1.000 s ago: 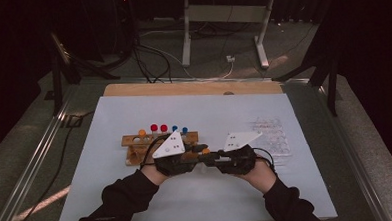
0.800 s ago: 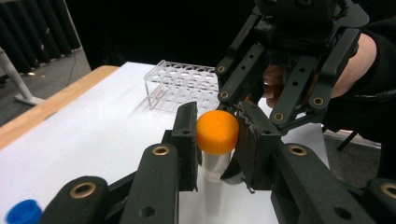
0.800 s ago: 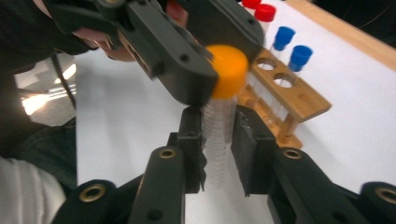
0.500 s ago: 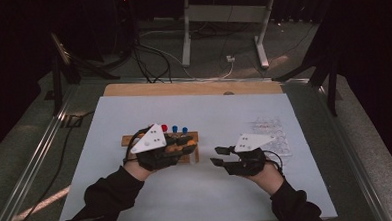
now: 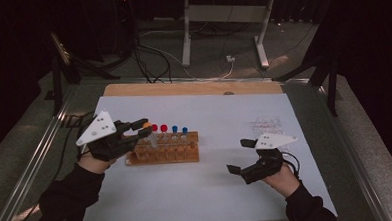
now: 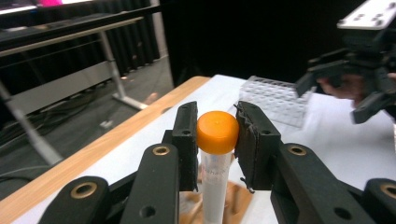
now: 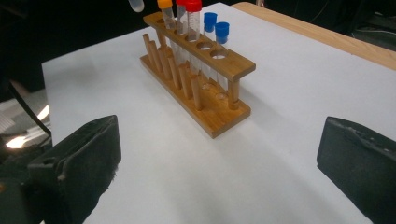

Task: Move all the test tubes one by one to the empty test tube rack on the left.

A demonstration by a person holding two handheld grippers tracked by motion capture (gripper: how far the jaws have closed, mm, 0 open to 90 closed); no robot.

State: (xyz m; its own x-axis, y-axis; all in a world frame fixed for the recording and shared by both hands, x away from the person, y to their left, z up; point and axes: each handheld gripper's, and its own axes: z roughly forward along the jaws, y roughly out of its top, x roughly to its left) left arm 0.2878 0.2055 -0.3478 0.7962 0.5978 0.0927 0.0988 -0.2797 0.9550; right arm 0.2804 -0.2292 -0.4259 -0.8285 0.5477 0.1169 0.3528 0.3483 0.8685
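Orange cap of the tube (image 6: 217,132) sits squarely between your left gripper (image 6: 216,140) fingers (image 6: 254,140), clamped on both sides, at the left end of the wooden rack (image 5: 164,153). Farther right on the bench (image 5: 227,189), your right gripper (image 5: 240,157) spreads wide, holding nothing.

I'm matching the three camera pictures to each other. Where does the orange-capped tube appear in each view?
High view: orange-capped tube left of centre, at the left gripper, over the wooden rack's left end.
Left gripper view: centre, its cap clamped between the jaws.
Right gripper view: top edge, left of centre.
Shared landmark: the wooden rack.
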